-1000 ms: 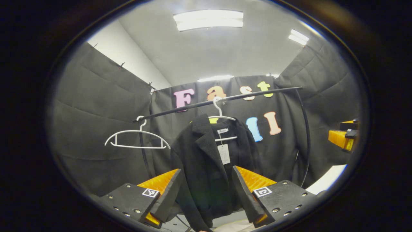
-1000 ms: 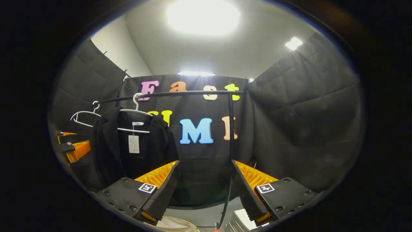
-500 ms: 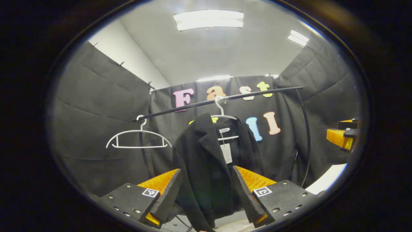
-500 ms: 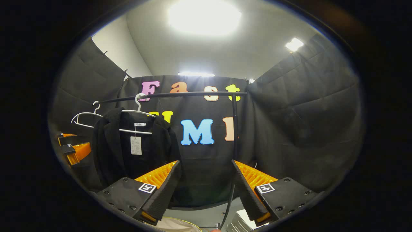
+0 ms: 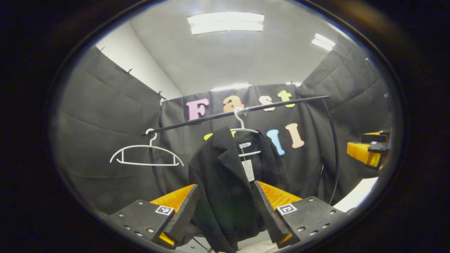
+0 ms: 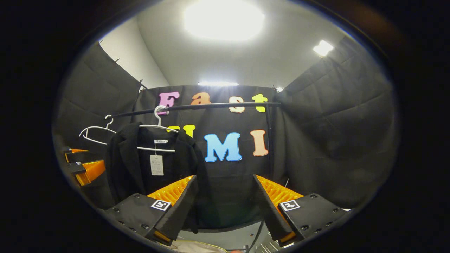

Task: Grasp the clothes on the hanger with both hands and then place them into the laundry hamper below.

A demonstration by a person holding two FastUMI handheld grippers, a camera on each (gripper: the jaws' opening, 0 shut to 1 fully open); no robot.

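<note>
Both grippers are closing in on the black jacket (image 5: 228, 182) hanging from its hanger (image 5: 242, 130); left gripper (image 5: 225, 211) and right gripper (image 6: 225, 207) are staying wide open, gripping nothing, so grasping is next.

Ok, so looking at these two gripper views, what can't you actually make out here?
- Laundry hamper: both views are cut off at the bottom edge, behind the tongs; I cannot identify it.
- Black jacket hem: left gripper view, hidden between the left tongs.
- Hang tag print: right gripper view, too small.
- Left tongs in the right gripper view: cut off by the image edge.
- Rail base: hidden behind the right tongs.
</note>
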